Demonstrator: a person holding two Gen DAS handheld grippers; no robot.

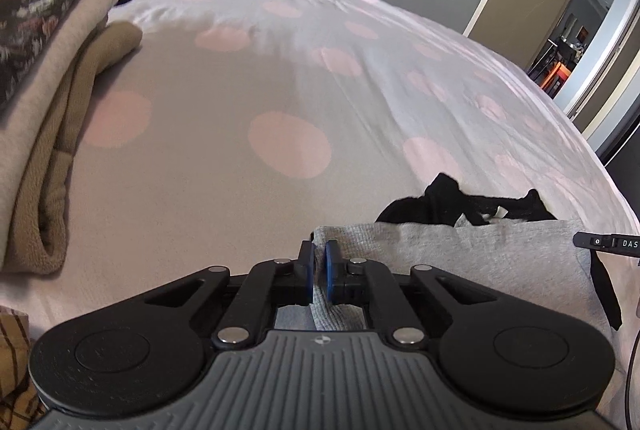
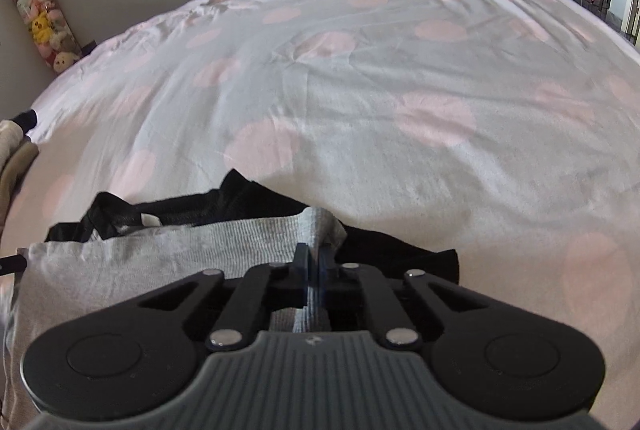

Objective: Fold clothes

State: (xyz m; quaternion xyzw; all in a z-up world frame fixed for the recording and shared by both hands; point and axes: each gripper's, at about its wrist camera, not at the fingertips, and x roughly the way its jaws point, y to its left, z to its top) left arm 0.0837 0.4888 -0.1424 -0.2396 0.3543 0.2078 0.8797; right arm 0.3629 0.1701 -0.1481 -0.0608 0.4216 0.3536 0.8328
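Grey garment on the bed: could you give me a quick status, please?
Left gripper shut on grey garment. Right gripper shut on its other corner. Black garment beneath. Bed ahead.

You can read only one bit of text: the white letters "DAS" on the black bar [image 1: 608, 242] at the right edge of your left wrist view, cut off there.

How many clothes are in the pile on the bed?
3 visible: a floral cloth on top, a cream garment under it, a tan one lowest. More may be hidden.
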